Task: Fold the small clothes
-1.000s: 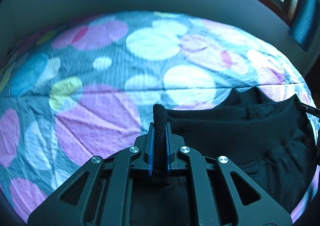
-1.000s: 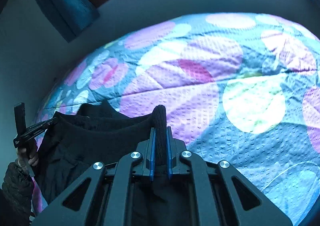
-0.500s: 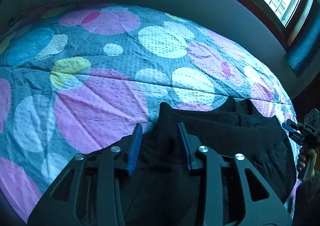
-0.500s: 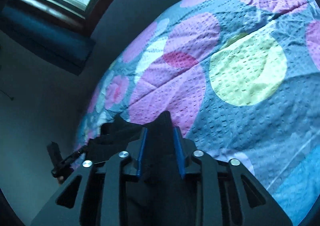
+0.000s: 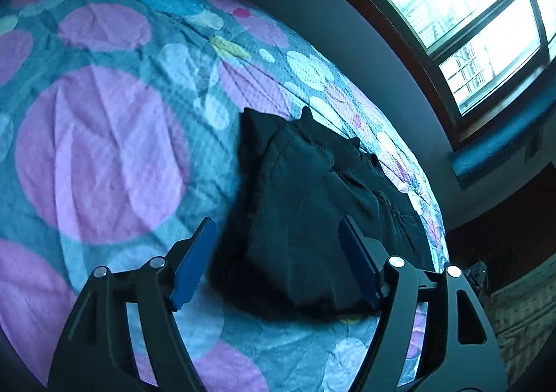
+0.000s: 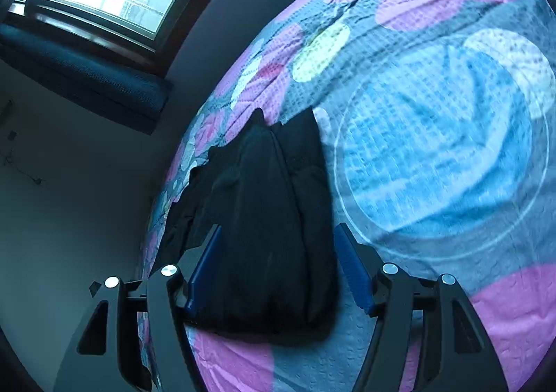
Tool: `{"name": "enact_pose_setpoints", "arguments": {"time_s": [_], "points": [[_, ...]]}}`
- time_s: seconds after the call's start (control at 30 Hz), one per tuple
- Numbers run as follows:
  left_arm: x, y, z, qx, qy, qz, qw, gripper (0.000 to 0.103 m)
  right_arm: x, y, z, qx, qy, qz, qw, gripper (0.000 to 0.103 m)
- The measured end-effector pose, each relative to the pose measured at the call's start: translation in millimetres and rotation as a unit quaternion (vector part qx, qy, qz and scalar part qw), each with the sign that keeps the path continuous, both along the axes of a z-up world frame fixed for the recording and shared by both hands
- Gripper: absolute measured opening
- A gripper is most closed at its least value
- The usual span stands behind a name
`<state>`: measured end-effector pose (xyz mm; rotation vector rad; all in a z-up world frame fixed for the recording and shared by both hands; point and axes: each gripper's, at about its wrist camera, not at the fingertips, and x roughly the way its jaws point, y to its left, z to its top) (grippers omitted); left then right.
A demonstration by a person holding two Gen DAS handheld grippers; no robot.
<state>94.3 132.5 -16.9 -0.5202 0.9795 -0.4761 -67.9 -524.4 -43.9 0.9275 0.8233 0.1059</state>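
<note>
A black garment [image 5: 305,215] lies folded over on itself on the spotted bedspread [image 5: 104,149]. It also shows in the right wrist view [image 6: 264,228]. My left gripper [image 5: 278,246] is open wide and empty, its blue pads apart above the garment's near end. My right gripper [image 6: 278,260] is open wide and empty too, raised over the garment's other end. Neither gripper touches the cloth.
The bed [image 6: 434,149] fills most of both views. A grey wall [image 5: 365,44] runs along its far side, with a bright window [image 5: 462,10] and a dark blue curtain [image 6: 80,72]. The bed's edge drops off beside the garment [image 6: 153,218].
Both grippers held the garment's edge a second ago, opened, let it go, and have now lifted and swung away. The garment has dropped flat onto the bed.
</note>
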Motion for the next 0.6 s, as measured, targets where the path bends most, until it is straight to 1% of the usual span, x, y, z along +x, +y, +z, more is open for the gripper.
{"name": "enact_pose_setpoints", "arguments": {"time_s": [0.1,0.17,0.27,0.3,0.33,0.37,0.4,0.43,0.47,0.53,0.6], "points": [[-11.5,0.0,-12.3,-0.014,0.015,-0.001,0.9998,0.074,2.5,6.4,-15.0,0.017,0.016,0.002,1.0,0.065],[-14.8,-4.5,-22.8,-0.027,0.032,-0.002,0.9991,0.074,11.0,19.9,-18.4,0.011,0.018,0.014,1.0,0.065],[-11.4,-12.2,-37.6,-0.065,0.065,-0.001,0.9958,0.074,17.0,33.5,-16.3,-0.005,0.016,0.026,1.0,0.067],[-8.5,-14.9,-41.3,-0.073,0.073,0.003,0.9946,0.073,17.1,35.3,-15.7,-0.009,0.015,0.026,1.0,0.066],[-4.6,-17.9,-44.2,-0.072,0.08,0.013,0.9941,0.072,17.8,37.1,-15.9,-0.015,0.017,0.023,0.999,0.06],[1.0,-20.2,-46.4,-0.068,0.083,0.021,0.994,0.062,18.4,37.8,-16.6,-0.021,0.02,0.021,0.999,0.043],[4.8,-22.7,-48.5,-0.061,0.087,0.029,0.9939,0.044,18.6,39.0,-18.1,-0.03,0.027,0.022,0.999,0.035],[8.2,-24.8,-51.0,-0.048,0.094,0.039,0.9936,0.033,17.8,40.0,-20.2,-0.031,0.032,0.027,0.999,0.026],[10.5,-26.3,-54.8,-0.039,0.104,0.048,0.9927,0.027,18.3,40.2,-21.6,-0.032,0.034,0.031,0.998,0.023],[7.1,-26.5,-55.0,-0.038,0.101,0.058,0.9925,0.024,18.5,38.3,-21.3,-0.038,0.028,0.033,0.998,0.02],[3.5,-31.1,-51.1,-0.015,0.086,0.055,0.9946,0.023,19.2,35.6,-27.4,-0.036,0.022,0.037,0.998,0.02]]}}
